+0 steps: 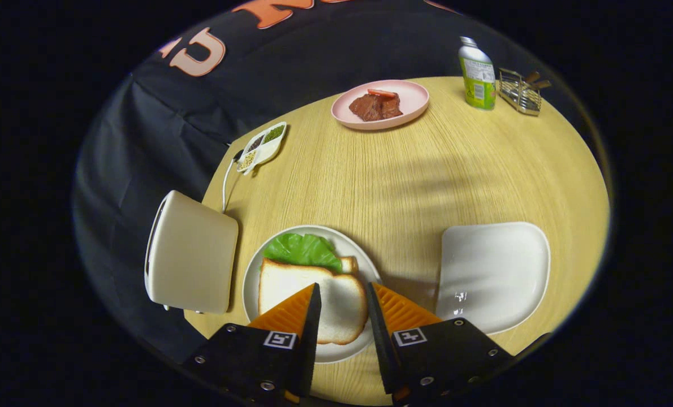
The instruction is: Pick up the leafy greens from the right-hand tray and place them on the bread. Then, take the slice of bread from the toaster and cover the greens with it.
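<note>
Green ruffled lettuce leaf (pixel 304 250) lies sandwiched under the white bread slice (pixel 314 299) on the round white plate (pixel 251 282), just beyond my gripper (pixel 342 291), which hovers above, fingers parted, empty.

I am working in a staged kitchen corner set up inside a recording booth: black cloth hangs as the wall behind a round wooden bench (pixel 427 175) laid like a breakfast table. A toaster (pixel 192 254) with its cord, a white plate (pixel 251 282) holding a sandwich, a pink plate (pixel 410 110) of meat, a divided dish of seasonings (pixel 262 148), a bottle (pixel 477 73) and a wire rack (pixel 520 91) give it a home kitchen's look, while the draped cloth marks it as a set.
</note>
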